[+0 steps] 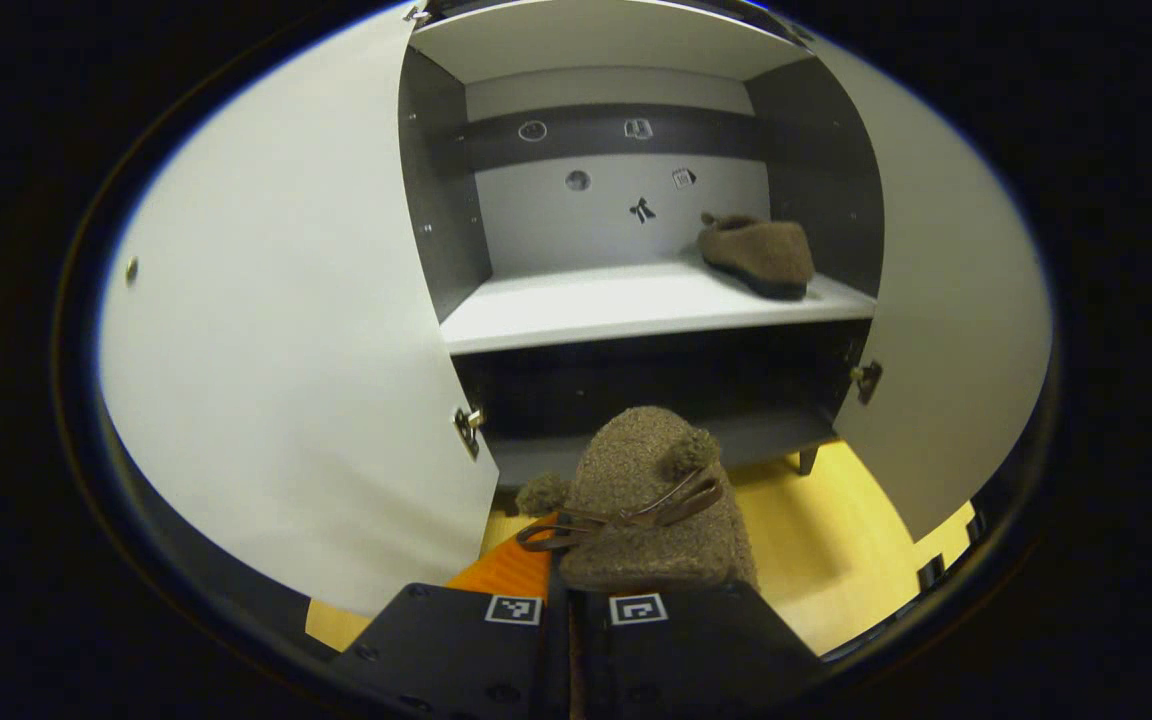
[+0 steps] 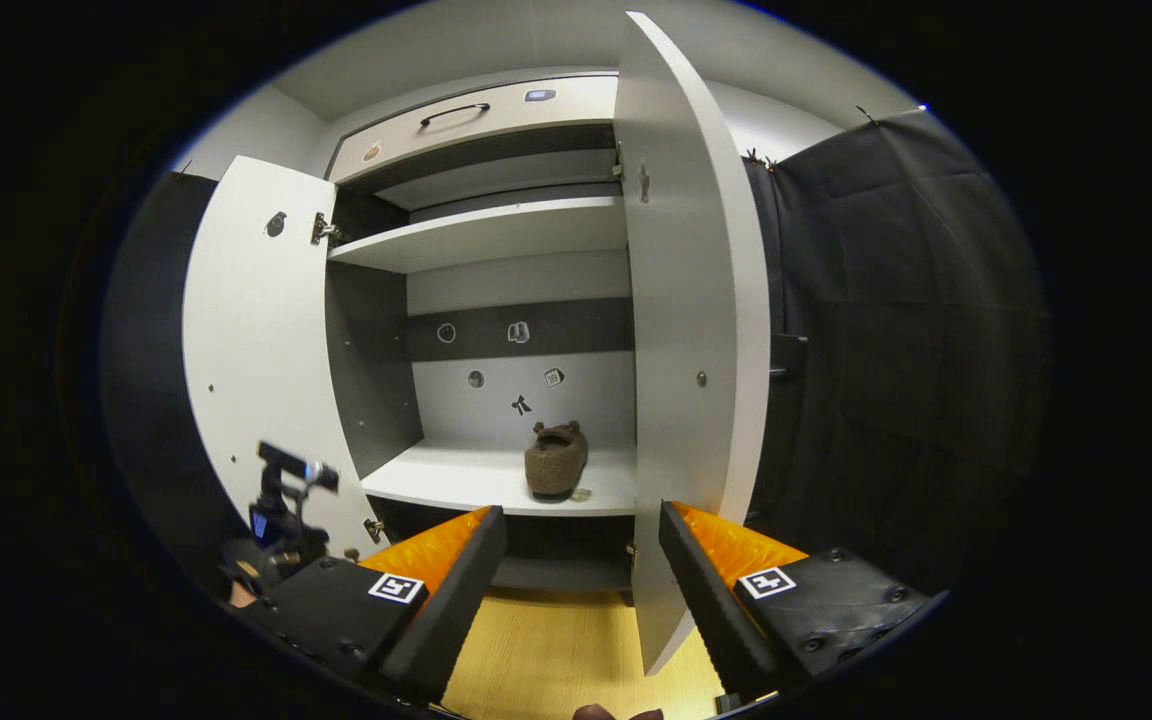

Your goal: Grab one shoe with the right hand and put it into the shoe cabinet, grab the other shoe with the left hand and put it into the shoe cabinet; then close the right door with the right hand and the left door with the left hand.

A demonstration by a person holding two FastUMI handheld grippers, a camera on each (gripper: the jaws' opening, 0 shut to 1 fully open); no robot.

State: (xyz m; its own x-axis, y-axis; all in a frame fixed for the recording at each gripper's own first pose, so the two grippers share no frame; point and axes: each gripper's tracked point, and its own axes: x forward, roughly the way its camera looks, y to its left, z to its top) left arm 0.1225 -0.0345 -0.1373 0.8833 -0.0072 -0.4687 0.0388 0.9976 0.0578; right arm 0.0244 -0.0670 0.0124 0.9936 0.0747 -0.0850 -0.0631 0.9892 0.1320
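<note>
The left gripper was clamped on a brown shoe before the open shoe cabinet. The right gripper gaped empty, the other shoe on the shelf well beyond it.

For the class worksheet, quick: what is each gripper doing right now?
Left gripper: shut on a shoe.
Right gripper: open, holding nothing.

Staged recording booth dressed as a home entryway: white shoe cabinet with both doors open, black cloth wall beside it, yellow wood floor below the tool.
</note>
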